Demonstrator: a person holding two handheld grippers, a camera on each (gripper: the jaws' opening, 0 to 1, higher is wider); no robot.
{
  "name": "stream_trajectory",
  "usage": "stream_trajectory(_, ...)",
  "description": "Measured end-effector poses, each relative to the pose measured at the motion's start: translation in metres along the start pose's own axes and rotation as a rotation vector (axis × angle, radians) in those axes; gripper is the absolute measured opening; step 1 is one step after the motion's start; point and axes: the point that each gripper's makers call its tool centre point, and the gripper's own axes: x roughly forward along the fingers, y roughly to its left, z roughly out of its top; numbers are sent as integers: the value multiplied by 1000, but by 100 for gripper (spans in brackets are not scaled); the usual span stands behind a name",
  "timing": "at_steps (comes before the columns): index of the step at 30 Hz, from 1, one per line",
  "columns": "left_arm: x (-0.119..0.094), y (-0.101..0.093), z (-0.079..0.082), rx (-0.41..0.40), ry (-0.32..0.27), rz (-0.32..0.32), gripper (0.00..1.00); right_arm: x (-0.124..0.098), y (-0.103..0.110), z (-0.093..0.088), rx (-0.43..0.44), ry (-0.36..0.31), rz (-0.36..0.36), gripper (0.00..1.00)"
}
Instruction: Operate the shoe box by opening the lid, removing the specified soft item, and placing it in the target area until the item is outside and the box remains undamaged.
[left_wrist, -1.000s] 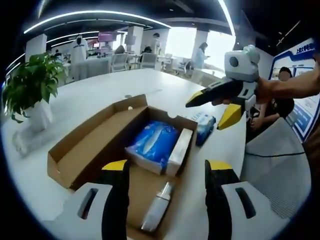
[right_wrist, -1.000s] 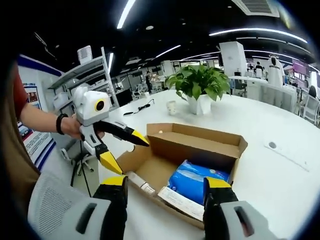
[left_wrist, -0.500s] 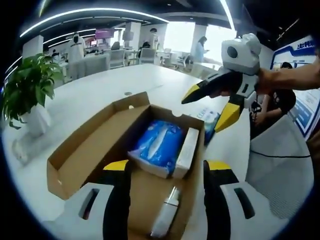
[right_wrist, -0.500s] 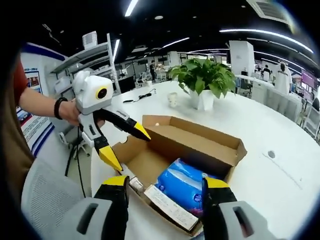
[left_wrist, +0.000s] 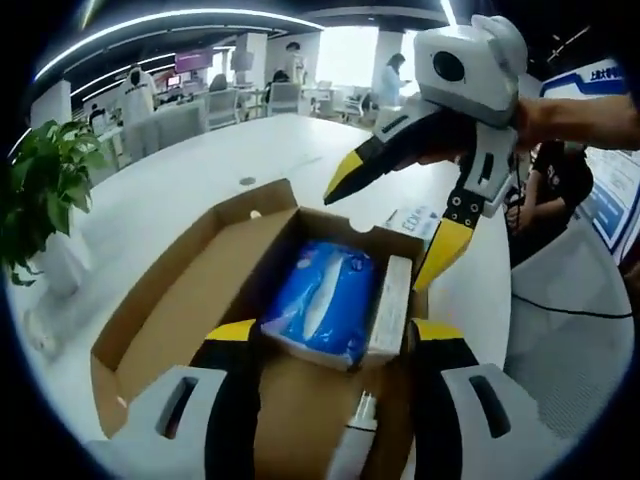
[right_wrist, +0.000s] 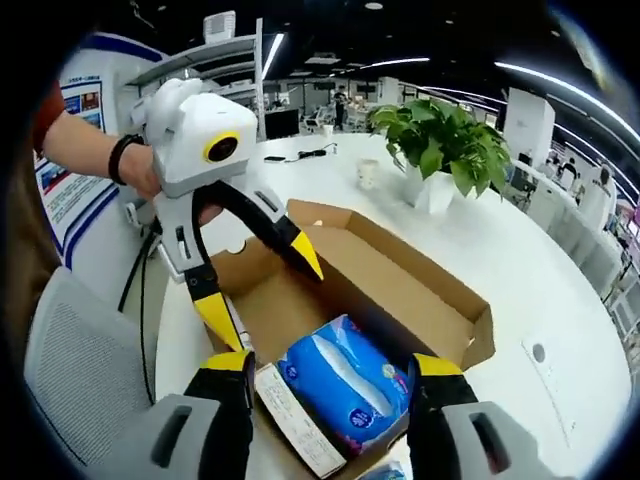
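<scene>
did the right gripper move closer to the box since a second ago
Yes. In the left gripper view, the right gripper has come in over the box's end above the blue pack.

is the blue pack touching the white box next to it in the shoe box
Touching. In the left gripper view the blue pack lies pressed along the white box, no gap showing between them inside the shoe box.

A brown cardboard shoe box (left_wrist: 180, 300) is sitting open on the white counter (left_wrist: 180, 190), lid folded back, a soft blue packet (left_wrist: 322, 300) lying flat inside it.
</scene>
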Motion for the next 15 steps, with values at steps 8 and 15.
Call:
stream_trajectory(8, 14, 9, -6, -11, 51, -19, 62, 17, -5, -3, -57, 57, 22, 62)
stream_trajectory(15, 27, 14, -8, -5, 70, -30, 63, 26, -15, -9, -93, 102, 30, 62)
